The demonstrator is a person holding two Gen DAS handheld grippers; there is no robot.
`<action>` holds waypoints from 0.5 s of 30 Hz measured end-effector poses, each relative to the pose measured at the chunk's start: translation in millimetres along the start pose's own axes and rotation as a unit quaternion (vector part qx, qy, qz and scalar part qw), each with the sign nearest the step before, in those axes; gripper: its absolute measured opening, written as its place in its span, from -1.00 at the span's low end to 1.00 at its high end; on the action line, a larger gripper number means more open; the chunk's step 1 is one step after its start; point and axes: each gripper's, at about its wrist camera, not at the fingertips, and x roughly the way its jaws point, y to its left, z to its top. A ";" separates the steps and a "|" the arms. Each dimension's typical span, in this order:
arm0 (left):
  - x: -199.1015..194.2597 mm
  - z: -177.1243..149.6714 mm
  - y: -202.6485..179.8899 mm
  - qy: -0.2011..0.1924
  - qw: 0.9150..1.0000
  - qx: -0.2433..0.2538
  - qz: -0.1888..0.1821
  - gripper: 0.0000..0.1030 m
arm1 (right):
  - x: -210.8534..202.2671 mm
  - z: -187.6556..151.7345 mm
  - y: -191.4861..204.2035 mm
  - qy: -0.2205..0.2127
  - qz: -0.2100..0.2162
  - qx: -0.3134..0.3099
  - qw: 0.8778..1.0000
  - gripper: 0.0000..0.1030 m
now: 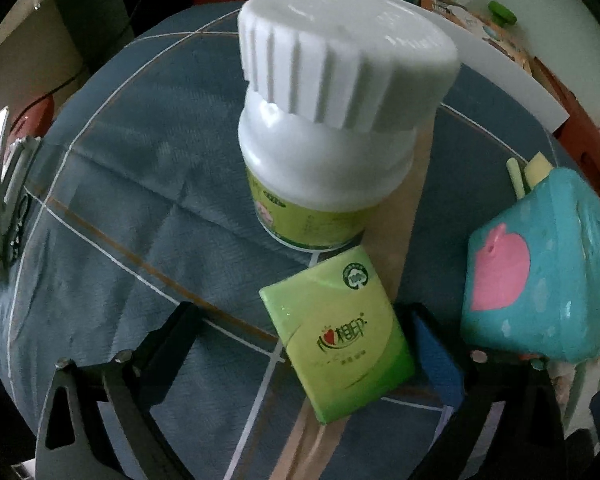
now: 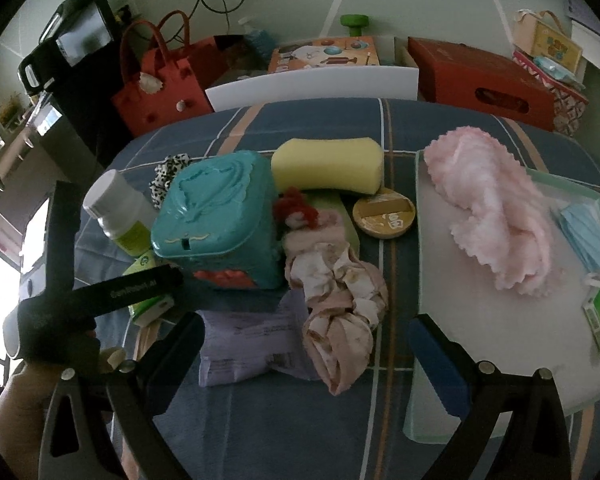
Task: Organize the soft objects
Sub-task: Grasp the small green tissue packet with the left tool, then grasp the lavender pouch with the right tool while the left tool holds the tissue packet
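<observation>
My left gripper [image 1: 300,344], jaws wide and empty, straddles the green tissue pack [image 1: 336,332] (long axis toward eleven o'clock).

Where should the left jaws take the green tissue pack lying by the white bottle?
Probably across its two long edges at mid-length, coming from above. The green tissue pack lies flat on the checked cloth between the open jaws of the left gripper, set slightly askew, so roll the wrist a little to square up. Its far end nearly reaches the white bottle, so stay clear of that end.
</observation>
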 end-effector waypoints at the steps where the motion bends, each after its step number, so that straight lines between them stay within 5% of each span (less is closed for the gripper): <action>1: 0.4 0.5 -1.7 -0.001 1.000 0.002 0.001 0.76 | -0.2 -0.3 0.4 0.000 -0.001 -0.001 1.000 1.00; 9: -10.5 -5.7 4.8 -0.005 1.000 0.015 -0.017 -0.05 | 1.9 -1.6 4.7 0.003 -0.011 -0.008 1.000 1.00; 15: -20.3 -14.5 16.9 0.004 0.998 0.014 -0.053 -0.06 | 3.2 -3.7 6.5 0.008 -0.018 -0.010 1.000 1.00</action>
